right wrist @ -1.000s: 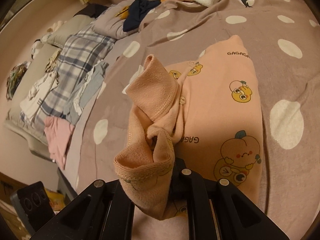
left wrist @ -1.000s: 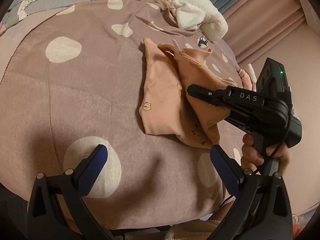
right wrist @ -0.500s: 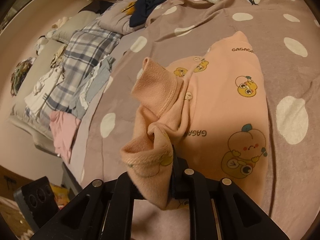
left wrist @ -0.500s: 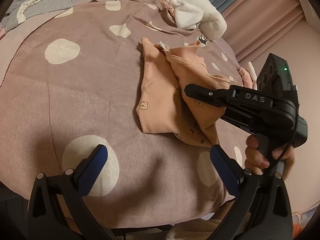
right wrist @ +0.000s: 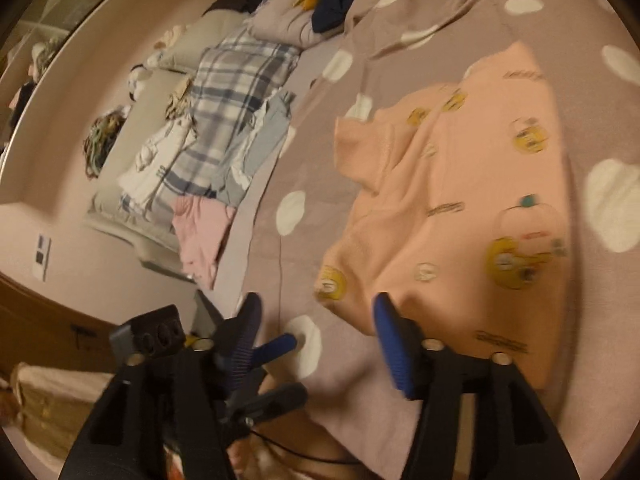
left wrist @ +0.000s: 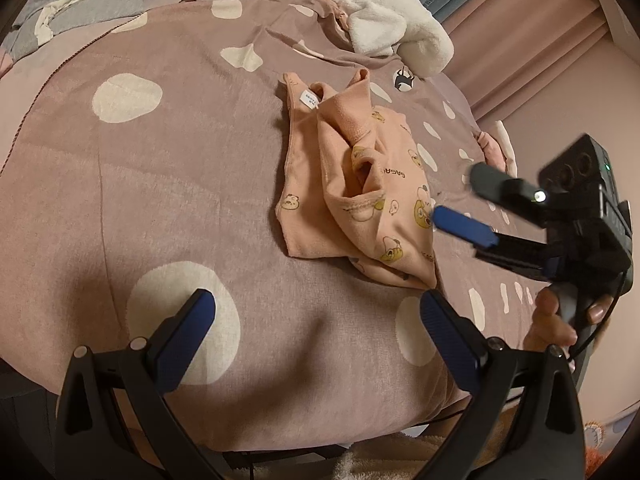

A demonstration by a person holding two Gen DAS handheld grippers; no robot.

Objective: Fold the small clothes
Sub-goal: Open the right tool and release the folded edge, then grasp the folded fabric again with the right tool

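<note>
Your right gripper [left wrist: 460, 200] jaws are opening, empty, just beside the peach baby top [left wrist: 360, 200]; left gripper [left wrist: 316, 320] wide open, nothing held

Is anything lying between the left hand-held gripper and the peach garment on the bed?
Nothing visible. Only bare spotted blanket lies between the left hand-held gripper, whose jaws are open and empty, and the peach garment. The right hand-held gripper, jaws opening with nothing between them, sits off to the garment's side.
</note>
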